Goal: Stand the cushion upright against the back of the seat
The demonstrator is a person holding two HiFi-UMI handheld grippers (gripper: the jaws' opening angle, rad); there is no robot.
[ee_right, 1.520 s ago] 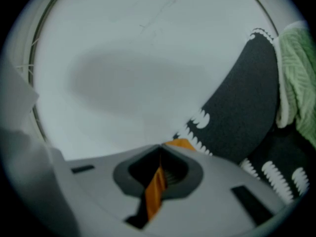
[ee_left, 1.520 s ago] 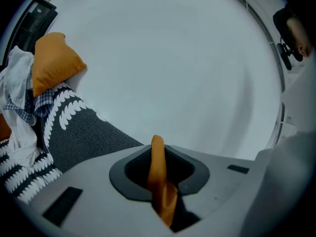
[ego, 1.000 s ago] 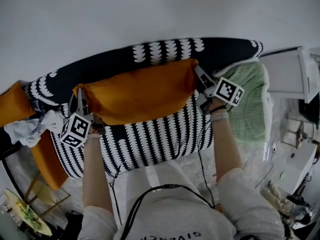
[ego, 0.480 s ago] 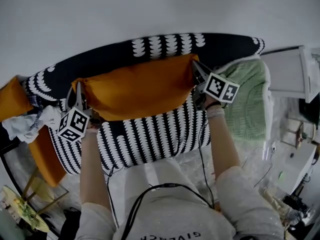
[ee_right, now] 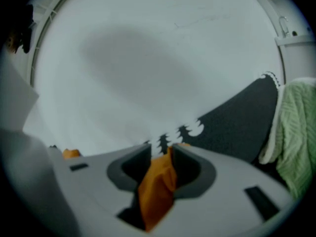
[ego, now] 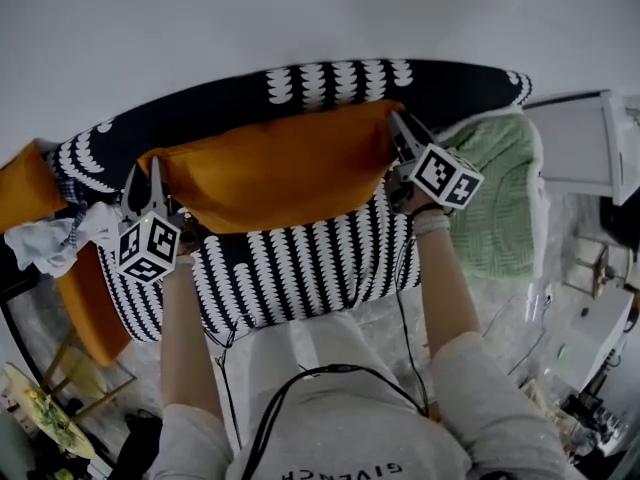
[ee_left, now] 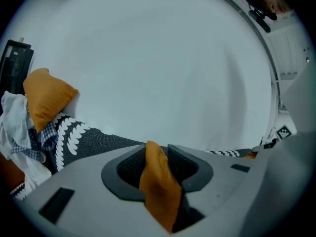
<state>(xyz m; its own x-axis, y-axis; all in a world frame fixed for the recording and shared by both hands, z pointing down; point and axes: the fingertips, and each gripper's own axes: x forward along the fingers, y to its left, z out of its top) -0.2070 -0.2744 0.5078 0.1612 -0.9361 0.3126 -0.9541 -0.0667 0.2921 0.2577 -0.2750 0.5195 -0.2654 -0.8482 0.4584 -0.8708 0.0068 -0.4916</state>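
Observation:
The long orange cushion (ego: pixel 275 173) stands on its edge on the black-and-white patterned seat (ego: pixel 290 268), leaning on the seat's back (ego: pixel 330 86). My left gripper (ego: pixel 143 168) is at its left end and my right gripper (ego: pixel 398 130) is at its right end. Both have just been opening. In the left gripper view, a cushion corner (ee_left: pixel 158 186) still hangs between the parted jaws of the left gripper (ee_left: pixel 157 153), with a gap beside it. In the right gripper view, the other corner (ee_right: pixel 157 186) lies loosely in the right gripper (ee_right: pixel 160 152).
A second orange cushion (ego: pixel 20 203) and a white and checked cloth (ego: pixel 55 243) lie at the seat's left end. A green blanket (ego: pixel 495 203) drapes the right end, with a white cabinet (ego: pixel 580 153) beyond. A plain white wall (ego: pixel 300 18) rises behind the seat.
The cushion has shifted up and back against the backrest. Both grippers have rolled a little at its ends, and their jaws stand wider than before.

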